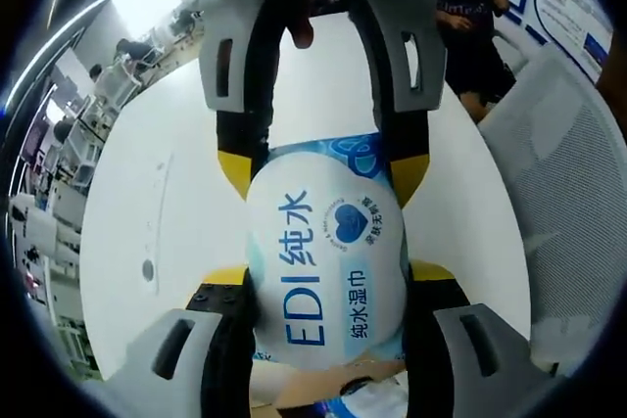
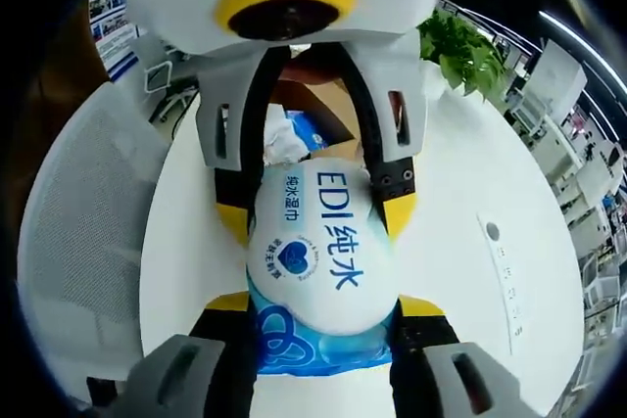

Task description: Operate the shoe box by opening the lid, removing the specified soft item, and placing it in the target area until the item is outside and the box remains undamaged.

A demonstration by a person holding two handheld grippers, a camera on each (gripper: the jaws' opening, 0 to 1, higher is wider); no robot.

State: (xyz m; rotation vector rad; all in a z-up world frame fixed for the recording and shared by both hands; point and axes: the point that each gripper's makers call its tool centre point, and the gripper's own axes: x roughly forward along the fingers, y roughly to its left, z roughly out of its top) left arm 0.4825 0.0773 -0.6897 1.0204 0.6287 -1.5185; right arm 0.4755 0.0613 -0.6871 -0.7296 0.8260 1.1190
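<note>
Both tools grip one wet-wipe pack (image 1: 328, 271), held between them above the white worktop (image 1: 147, 212).
My left tool (image 1: 328, 291) clamps one end, my right tool (image 2: 318, 310) the other; its long axis runs tool to tool.

Left tongs (image 1: 328, 286) and right tongs (image 2: 323, 305) are showing grey slotted housings, black arms bearing screws, and yellow-tipped jaws.

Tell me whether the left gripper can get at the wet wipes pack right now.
Yes, it looks so: the wet wipes pack already sits between the left gripper fingers, with the right gripper holding its far end. Nothing blocks it.
</note>
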